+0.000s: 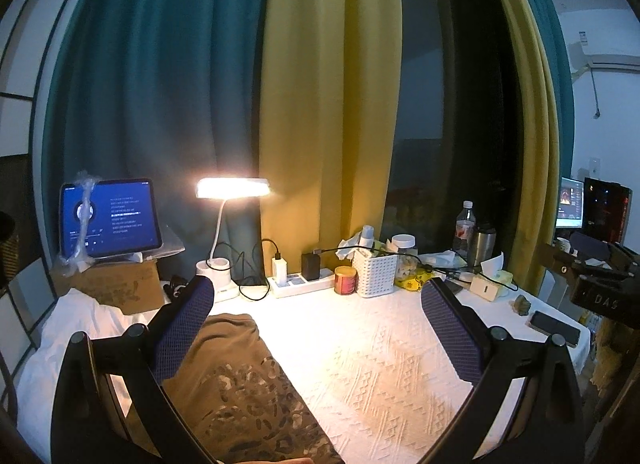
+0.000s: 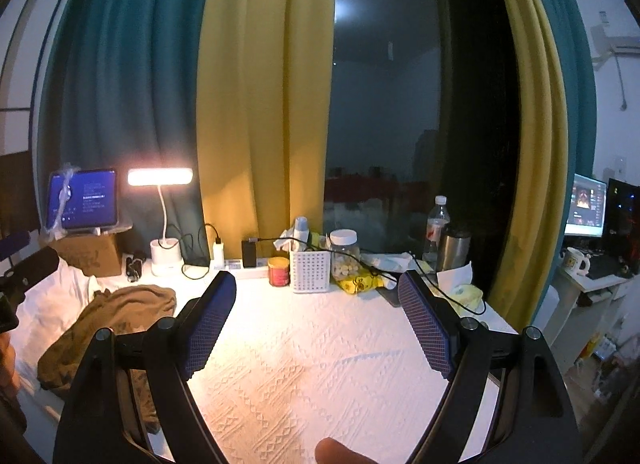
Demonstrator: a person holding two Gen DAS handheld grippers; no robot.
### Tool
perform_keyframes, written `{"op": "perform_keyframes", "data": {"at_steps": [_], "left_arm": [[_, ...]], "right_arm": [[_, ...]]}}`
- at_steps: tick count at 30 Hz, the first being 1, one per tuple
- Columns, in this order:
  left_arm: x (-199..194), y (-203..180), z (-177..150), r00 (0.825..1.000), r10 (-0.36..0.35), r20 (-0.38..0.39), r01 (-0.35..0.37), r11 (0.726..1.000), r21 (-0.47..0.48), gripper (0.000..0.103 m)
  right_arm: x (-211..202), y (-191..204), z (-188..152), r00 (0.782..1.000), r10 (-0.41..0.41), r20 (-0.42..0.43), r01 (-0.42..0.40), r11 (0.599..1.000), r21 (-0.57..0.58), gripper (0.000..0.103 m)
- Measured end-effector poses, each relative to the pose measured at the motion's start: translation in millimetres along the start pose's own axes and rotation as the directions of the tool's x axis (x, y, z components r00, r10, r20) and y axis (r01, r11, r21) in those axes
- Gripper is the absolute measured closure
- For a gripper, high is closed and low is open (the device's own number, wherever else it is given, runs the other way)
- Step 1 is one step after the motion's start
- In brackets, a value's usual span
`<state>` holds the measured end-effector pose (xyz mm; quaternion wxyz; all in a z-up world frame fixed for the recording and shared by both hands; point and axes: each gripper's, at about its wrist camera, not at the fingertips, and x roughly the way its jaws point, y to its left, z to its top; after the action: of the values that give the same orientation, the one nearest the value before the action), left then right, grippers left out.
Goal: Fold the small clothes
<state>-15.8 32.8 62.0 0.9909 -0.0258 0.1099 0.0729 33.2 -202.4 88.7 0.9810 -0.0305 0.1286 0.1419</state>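
An olive-brown garment with a mottled print (image 1: 240, 384) lies crumpled on the white textured cloth (image 1: 380, 364), at the table's left side; in the right wrist view the garment (image 2: 116, 320) sits left of the fingers. My left gripper (image 1: 316, 328) stands open above the table, its left finger over the garment's edge, nothing between the fingers. My right gripper (image 2: 316, 324) is also open and holds nothing, hovering over the bare white cloth (image 2: 320, 376) to the right of the garment. A fingertip of the person (image 2: 340, 452) shows at the bottom edge.
Along the table's back stand a lit desk lamp (image 1: 232, 188), a tablet (image 1: 110, 218) on a cardboard box, a power strip (image 1: 300, 284), a red tin (image 1: 345, 279), a white basket (image 1: 376, 272), a jar, bottles and tissues. A phone (image 1: 554, 328) lies at the right edge. A white pillow (image 1: 76, 324) is at left.
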Motion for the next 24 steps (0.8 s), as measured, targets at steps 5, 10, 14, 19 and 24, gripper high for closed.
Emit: {"op": "perform_keyframes", "data": {"at_steps": [5, 10, 14, 19, 24], "left_arm": [[2.9, 1.0, 0.1, 1.000, 0.000, -0.006, 0.000, 1.000, 0.004, 0.001], [6.3, 0.8, 0.6, 1.000, 0.002, -0.017, -0.002, 1.000, 0.010, 0.001], [10.6, 1.0, 1.4, 1.000, 0.000, -0.024, 0.000, 1.000, 0.013, 0.001], [12.4, 1.0, 2.5, 1.000, -0.003, -0.024, 0.004, 1.000, 0.014, 0.001], [13.0, -0.3, 2.9, 1.000, -0.006, -0.028, 0.006, 1.000, 0.017, 0.001]], "right_arm": [[7.1, 1.3, -0.1, 1.000, 0.018, -0.006, -0.018, 1.000, 0.005, 0.017], [9.9, 0.2, 0.1, 1.000, 0.019, -0.006, -0.019, 1.000, 0.008, 0.017], [11.5, -1.6, 0.3, 1.000, 0.011, -0.006, -0.010, 1.000, 0.012, 0.017], [14.6, -3.6, 0.7, 1.000, -0.002, -0.005, 0.002, 1.000, 0.013, 0.017], [14.6, -2.8, 0.6, 1.000, -0.004, -0.003, 0.004, 1.000, 0.010, 0.017]]}}
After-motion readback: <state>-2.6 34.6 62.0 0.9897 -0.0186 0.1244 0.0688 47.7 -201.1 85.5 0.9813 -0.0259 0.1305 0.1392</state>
